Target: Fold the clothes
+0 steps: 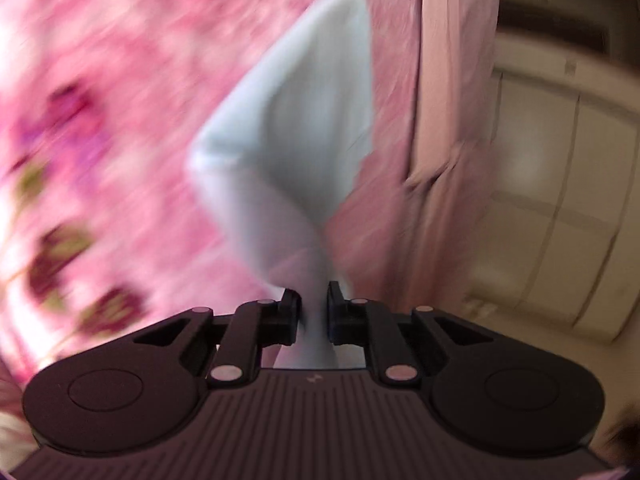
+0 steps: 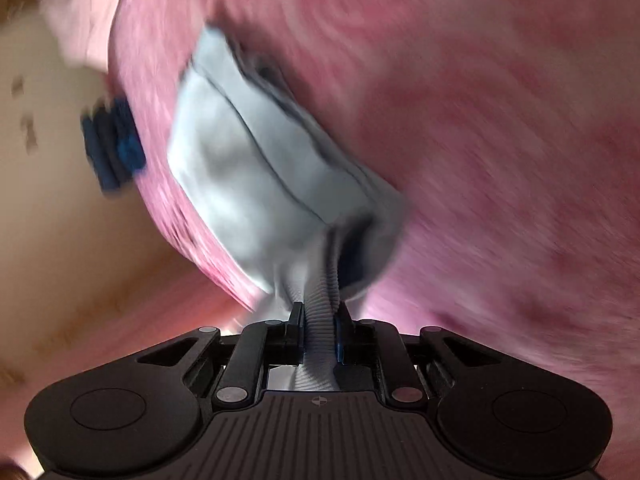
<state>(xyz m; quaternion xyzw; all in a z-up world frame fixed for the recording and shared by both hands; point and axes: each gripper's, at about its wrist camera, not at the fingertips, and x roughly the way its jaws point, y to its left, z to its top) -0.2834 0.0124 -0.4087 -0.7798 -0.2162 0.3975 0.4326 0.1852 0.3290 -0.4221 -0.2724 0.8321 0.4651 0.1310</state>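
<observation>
Tilting downward, both grippers [image 1: 313, 304] [image 2: 319, 314] pinch the pale-blue garment [image 1: 296, 136] above pink bedding [image 1: 120, 80].

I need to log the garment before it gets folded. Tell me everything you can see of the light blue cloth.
The cloth is pale blue, soft and blurred. The right view shows dark seam lines and a ribbed band; the right gripper is shut on that band. The left gripper is shut on a smooth, twisted part that widens away from the jaws. It hangs bunched, not flat, in front of the pink floral bedding. Whether it touches the bedding cannot be told.
</observation>
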